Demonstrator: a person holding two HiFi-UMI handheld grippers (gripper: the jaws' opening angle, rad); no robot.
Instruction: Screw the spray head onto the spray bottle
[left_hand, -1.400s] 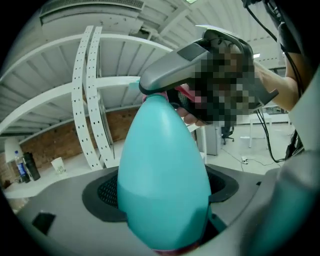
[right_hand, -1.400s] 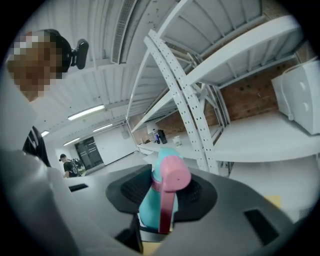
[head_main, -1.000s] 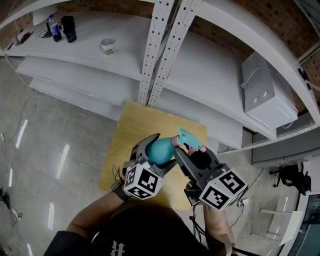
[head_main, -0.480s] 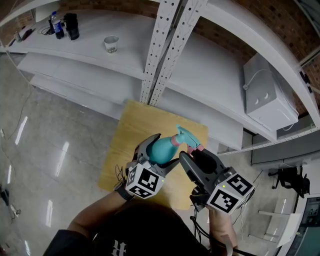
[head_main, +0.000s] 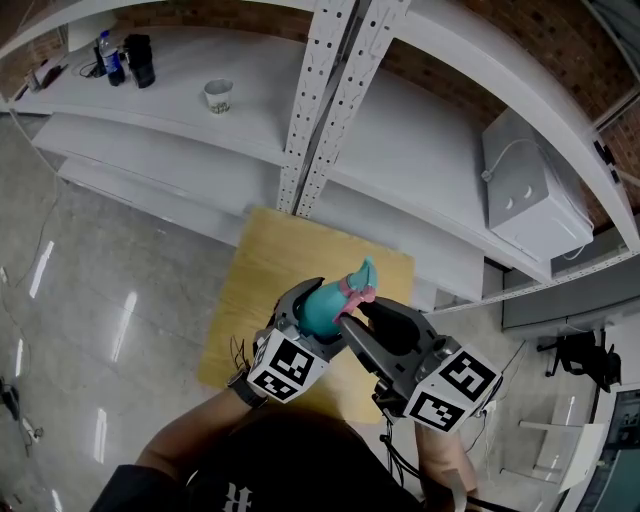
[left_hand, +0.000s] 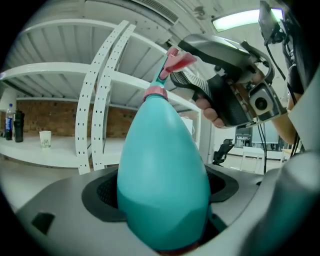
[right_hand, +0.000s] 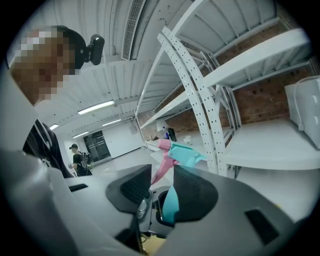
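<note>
The left gripper (head_main: 316, 316) is clenched around the belly of the teal spray bottle (head_main: 320, 306), one jaw on each side. It holds the bottle over the near right part of the yellow wooden table (head_main: 255, 285), with the neck pointing far and to the right. The spray head (head_main: 361, 279), teal with a pink trigger and a pink collar (left_hand: 156, 93), sits on the bottle's neck. The right gripper (head_main: 360, 314) comes in from the near right and grasps the spray head, whose teal body stands between the jaw pads. Beyond the table stands a white shelf rack with a perforated upright (head_main: 330, 90). A paper cup (head_main: 216, 94) sits on its far left shelf and a white box (head_main: 525, 185) on its right.
</note>
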